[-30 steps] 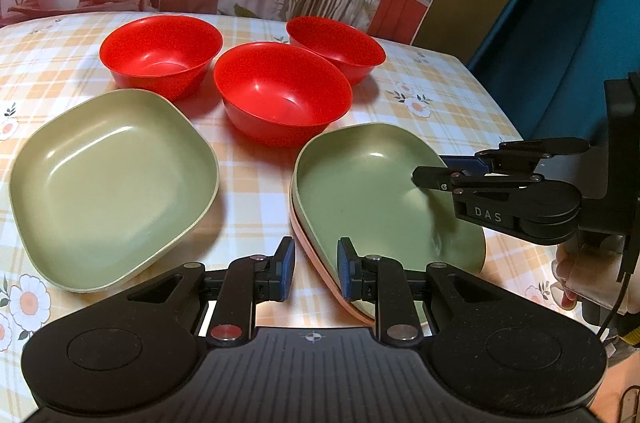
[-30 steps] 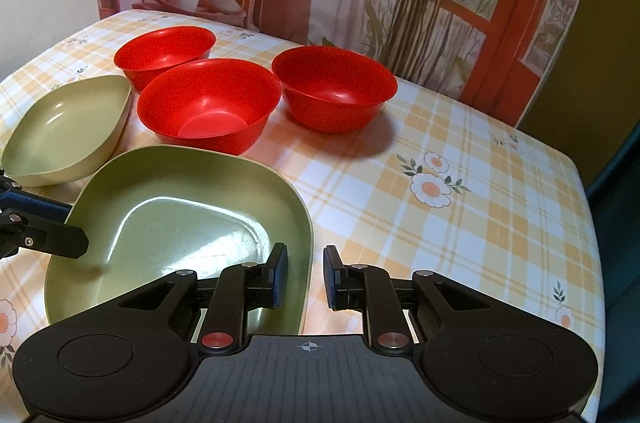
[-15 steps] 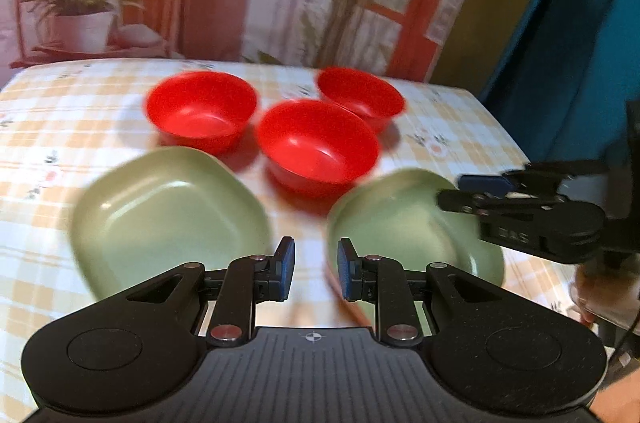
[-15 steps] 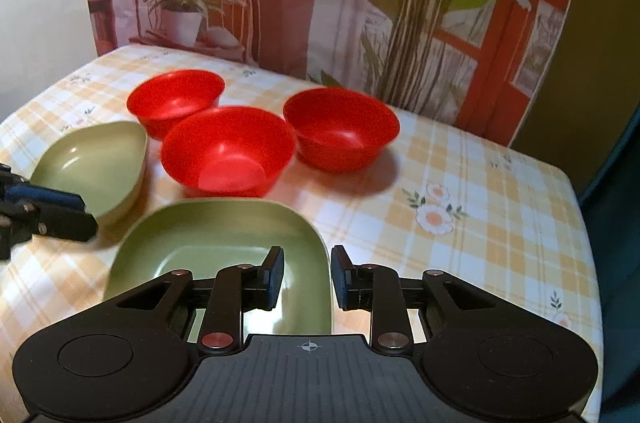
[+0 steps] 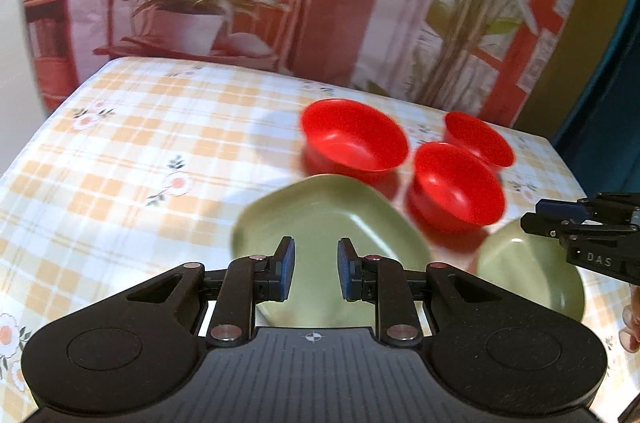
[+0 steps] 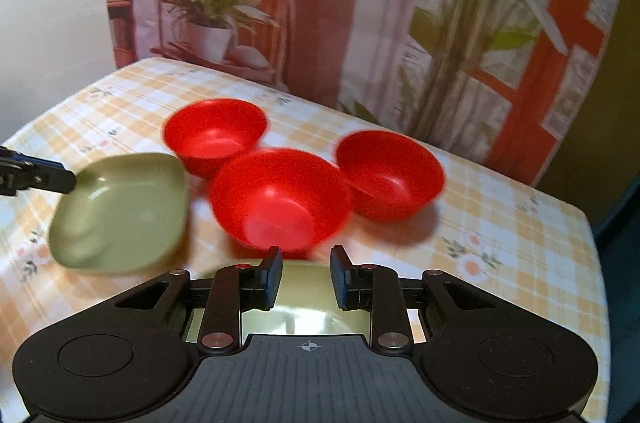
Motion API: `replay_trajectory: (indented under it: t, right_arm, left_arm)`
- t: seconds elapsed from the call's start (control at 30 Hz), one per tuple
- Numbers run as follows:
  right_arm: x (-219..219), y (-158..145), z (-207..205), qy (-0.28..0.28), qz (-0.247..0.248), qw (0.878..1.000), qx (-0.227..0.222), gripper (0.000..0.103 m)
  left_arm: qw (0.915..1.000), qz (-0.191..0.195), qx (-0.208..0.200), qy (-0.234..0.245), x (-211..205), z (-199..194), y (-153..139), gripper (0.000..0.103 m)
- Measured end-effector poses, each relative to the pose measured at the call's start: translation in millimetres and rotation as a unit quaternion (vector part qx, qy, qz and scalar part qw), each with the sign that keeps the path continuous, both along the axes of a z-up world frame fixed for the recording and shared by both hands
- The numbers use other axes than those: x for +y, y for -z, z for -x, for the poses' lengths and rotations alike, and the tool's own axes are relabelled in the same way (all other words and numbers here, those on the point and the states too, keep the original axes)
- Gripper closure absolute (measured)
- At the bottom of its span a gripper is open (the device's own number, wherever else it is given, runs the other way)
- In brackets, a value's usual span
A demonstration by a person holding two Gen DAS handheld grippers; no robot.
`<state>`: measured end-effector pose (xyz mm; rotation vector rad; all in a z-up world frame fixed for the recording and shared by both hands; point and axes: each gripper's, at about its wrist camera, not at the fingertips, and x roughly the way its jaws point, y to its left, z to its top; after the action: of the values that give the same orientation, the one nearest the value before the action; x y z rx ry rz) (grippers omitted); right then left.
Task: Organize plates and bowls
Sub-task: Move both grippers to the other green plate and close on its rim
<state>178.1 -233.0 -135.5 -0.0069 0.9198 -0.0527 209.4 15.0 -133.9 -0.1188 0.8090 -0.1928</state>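
Three red bowls stand close together on the checked tablecloth: a left one [image 5: 354, 135], a middle one [image 5: 456, 183] and a far right one [image 5: 478, 139]. A green plate [image 5: 320, 219] lies in front of them, just beyond my left gripper [image 5: 314, 273], which is open and empty above its near rim. A second green plate [image 5: 524, 271] lies to the right under my right gripper [image 6: 306, 277], also open and empty. In the right wrist view the bowls [image 6: 280, 201] sit ahead and the first plate [image 6: 120, 211] lies at the left.
The tablecloth [image 5: 120, 163] stretches bare to the left and far side. A backdrop with a printed potted plant [image 5: 192, 11] hangs behind the table. The table's right edge [image 6: 596, 263] drops off beside a dark teal area.
Both grippers have pulled back and risen, so plates and bowls look smaller and farther. The left view has swung left, shifting the dishes to the right. Both grippers stay open.
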Motion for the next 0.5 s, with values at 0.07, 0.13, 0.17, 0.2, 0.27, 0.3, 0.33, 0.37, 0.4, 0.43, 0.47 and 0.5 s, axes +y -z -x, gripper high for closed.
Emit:
replay_trajectory:
  t: [0.07,0.13,0.17,0.2,0.27,0.3,0.33,0.37,0.4,0.43,0.47,0.5]
  right_arm:
    - [10,1,-9,-0.008,-0.005,1.000,-0.001,0.079]
    - [20,4,-18,-0.014,-0.012,1.000,-0.003,0.079]
    - [25,4,-22,-0.016,-0.015,1.000,-0.003,0.079]
    - [30,6,-27,-0.020,-0.019,1.000,-0.003,0.079]
    - [38,10,-35,-0.027,-0.024,0.999,-0.001,0.079]
    - [44,12,-40,-0.031,-0.027,0.999,0.000,0.079]
    - [47,14,-44,-0.034,-0.029,0.999,0.001,0.079]
    - [51,16,-48,-0.037,-0.032,0.999,0.003,0.079]
    - [55,19,-52,-0.039,-0.034,0.999,0.005,0.079]
    - [59,22,-55,-0.041,-0.036,0.999,0.008,0.079]
    - [61,24,-59,-0.041,-0.037,0.998,0.010,0.079]
    - [64,27,-61,-0.043,-0.040,0.998,0.008,0.079]
  left_arm:
    - [1.0000,0.002,0.003,-0.006,5,0,2,0.079]
    - [0.9999,0.004,0.007,-0.011,9,0,6,0.079]
    - [0.9999,0.004,0.009,-0.014,12,-1,8,0.079]
    - [0.9998,0.004,0.011,-0.017,13,-1,10,0.079]
    - [0.9996,0.008,0.015,-0.023,16,-3,14,0.079]
    - [0.9994,0.010,0.018,-0.028,18,-4,16,0.079]
    - [0.9992,0.012,0.019,-0.034,20,-4,17,0.079]
    - [0.9989,0.015,0.020,-0.039,22,-4,18,0.079]
    - [0.9986,0.018,0.022,-0.045,24,-4,19,0.078]
    - [0.9983,0.020,0.024,-0.049,26,-5,21,0.078]
    - [0.9979,0.022,0.026,-0.054,27,-6,22,0.077]
    - [0.9976,0.024,0.029,-0.059,28,-5,23,0.077]
